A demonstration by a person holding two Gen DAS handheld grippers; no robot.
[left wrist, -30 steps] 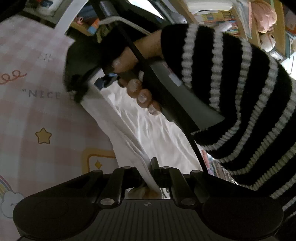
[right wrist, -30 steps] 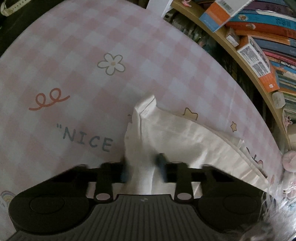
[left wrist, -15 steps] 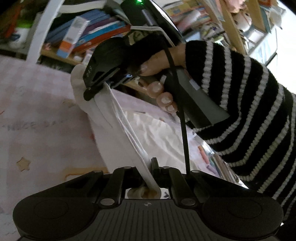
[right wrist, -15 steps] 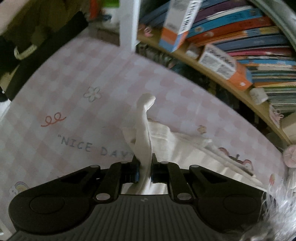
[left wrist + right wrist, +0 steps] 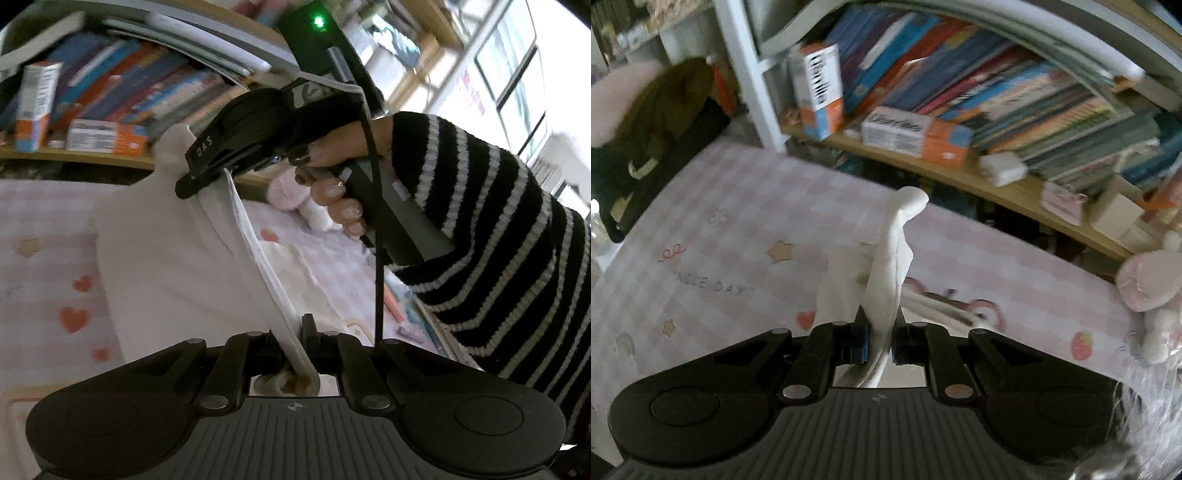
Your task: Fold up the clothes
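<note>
While the pink checked cloth [image 5: 746,206] over the table lies flat beneath it all, the white garment [image 5: 177,266] hangs in the air between the two tools, pinched at both ends so that its upper edge runs taut and the rest drapes down toward the tabletop. On the left, the left gripper [image 5: 295,345] has its jaws closed tight on a bunched, several-layered hem, which feeds straight up out of them. Moving right, that edge climbs to the right gripper [image 5: 212,168], held in a hand [image 5: 332,177] with a striped sleeve [image 5: 498,240] behind it; its own camera shows the right gripper [image 5: 881,330] clamped on a thick twist of the same fabric, a loose tip standing up beyond the jaws. Holding two corners apart like this, I'd judge, is meant to shake the cloth square and find a straight fold line before it goes down again. Farther right sit a bookshelf [image 5: 960,110] and a pink plush toy [image 5: 1148,288] at the table's end. Compared with a second ago, the garment has risen: then most of it lay spread on the cloth and the right jaws were only closing on it; now both tools are higher and shelves fill the view.
</note>
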